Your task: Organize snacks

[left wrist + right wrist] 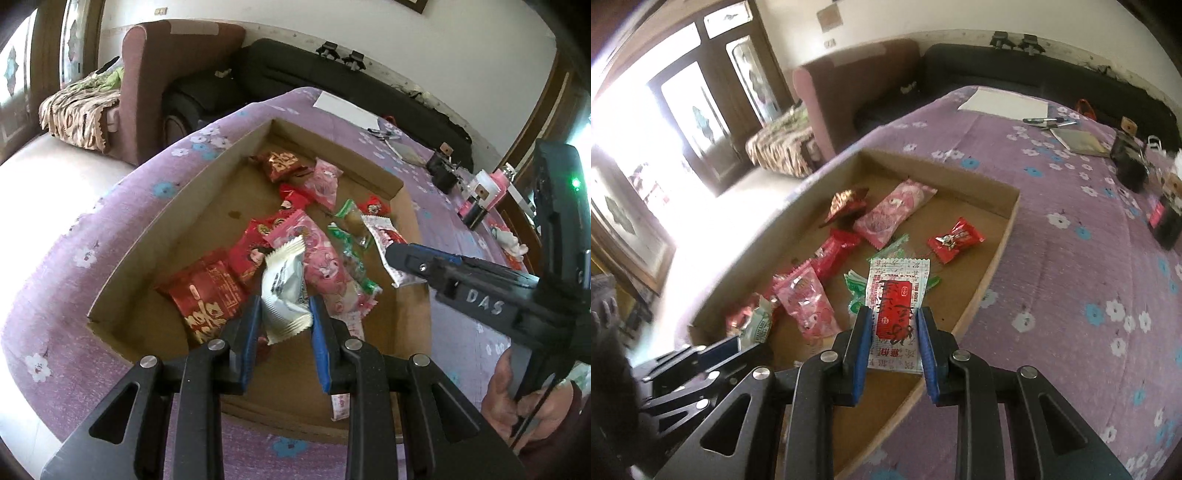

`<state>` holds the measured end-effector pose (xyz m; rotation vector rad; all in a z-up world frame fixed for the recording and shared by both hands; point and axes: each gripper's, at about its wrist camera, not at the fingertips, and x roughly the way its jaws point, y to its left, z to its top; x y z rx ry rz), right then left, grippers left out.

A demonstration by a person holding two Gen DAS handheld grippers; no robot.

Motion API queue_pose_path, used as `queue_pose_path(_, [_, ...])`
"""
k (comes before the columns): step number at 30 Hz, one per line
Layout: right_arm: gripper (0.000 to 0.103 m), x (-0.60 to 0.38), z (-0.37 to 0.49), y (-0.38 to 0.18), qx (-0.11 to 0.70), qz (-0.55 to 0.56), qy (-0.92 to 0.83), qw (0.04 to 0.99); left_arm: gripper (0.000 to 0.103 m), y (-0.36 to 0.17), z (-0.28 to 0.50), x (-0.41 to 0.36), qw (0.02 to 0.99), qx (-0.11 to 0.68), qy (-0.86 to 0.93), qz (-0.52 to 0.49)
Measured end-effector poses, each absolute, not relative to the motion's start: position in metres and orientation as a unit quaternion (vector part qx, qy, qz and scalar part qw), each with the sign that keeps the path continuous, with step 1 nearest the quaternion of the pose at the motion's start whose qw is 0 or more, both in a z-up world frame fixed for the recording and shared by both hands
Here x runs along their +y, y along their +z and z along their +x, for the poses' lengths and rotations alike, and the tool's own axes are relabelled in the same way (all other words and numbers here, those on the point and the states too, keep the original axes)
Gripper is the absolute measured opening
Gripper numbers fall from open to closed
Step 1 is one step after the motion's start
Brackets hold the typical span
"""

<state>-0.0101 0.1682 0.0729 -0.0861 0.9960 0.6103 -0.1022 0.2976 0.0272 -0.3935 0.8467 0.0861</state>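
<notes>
A shallow cardboard tray (pixel 147 236) (pixel 1001 251) lies on the purple flowered cloth and holds several wrapped snacks, red, pink and green. My left gripper (pixel 284 314) is shut on a white snack packet (pixel 284 291), held just above the near end of the tray. My right gripper (pixel 892 321) is shut on a flat white-and-red sachet (pixel 897 306) over the tray's right side. In the left wrist view the right gripper (pixel 391 254) comes in from the right with that sachet (pixel 384 236) in it. The left gripper's fingers (pixel 720 349) show at the lower left of the right wrist view.
Beyond the tray on the cloth lie a white sheet (pixel 1004 101), pens (pixel 1049 121) and a notebook (pixel 1078 140). Dark holders and small items (pixel 476 199) stand at the right. A brown armchair (pixel 177 74) and a black sofa (pixel 332 77) sit behind.
</notes>
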Motion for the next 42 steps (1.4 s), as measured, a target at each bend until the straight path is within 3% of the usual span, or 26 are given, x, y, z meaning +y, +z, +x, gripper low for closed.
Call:
queue_pose_path(3, [0.027, 0.176, -0.011, 0.066, 0.471, -0.063, 0.282, 0.834, 0.033, 0.027, -0.102, 0.298, 0.891, 0.41, 0.042, -0.19])
queue_pose_path(4, [0.028, 0.178, -0.012, 0.065, 0.47, -0.071, 0.278, 0.835, 0.051, 0.027, -0.102, 0.299, 0.89, 0.411, 0.043, -0.191])
queue_pose_path(5, [0.028, 0.179, -0.012, 0.064, 0.469, -0.076, 0.273, 0.837, 0.06, 0.027, -0.103, 0.299, 0.892, 0.406, 0.042, -0.194])
queue_pose_path(6, [0.028, 0.179, -0.012, 0.063, 0.467, -0.077, 0.269, 0.838, 0.062, 0.029, -0.104, 0.299, 0.894, 0.402, 0.046, -0.194])
queue_pose_path(9, [0.033, 0.174, -0.011, 0.066, 0.464, -0.068, 0.269, 0.841, 0.062, 0.033, -0.107, 0.299, 0.898, 0.394, 0.055, -0.19])
queue_pose_path(11, [0.046, 0.168, -0.012, 0.07, 0.457, -0.059, 0.267, 0.846, 0.062, 0.036, -0.108, 0.299, 0.899, 0.39, 0.057, -0.192])
queue_pose_path(18, [0.056, 0.142, -0.026, 0.087, 0.43, -0.04, 0.253, 0.866, 0.062, 0.047, -0.114, 0.288, 0.907, 0.378, 0.078, -0.17])
queue_pose_path(23, [0.063, 0.114, -0.045, 0.093, 0.416, -0.015, 0.239, 0.877, 0.075, 0.057, -0.117, 0.27, 0.913, 0.369, 0.113, -0.134])
queue_pose_path(42, [0.075, 0.049, -0.108, 0.091, 0.366, -0.041, 0.181, 0.912, 0.075, 0.082, -0.126, 0.198, 0.926, 0.349, 0.141, -0.037])
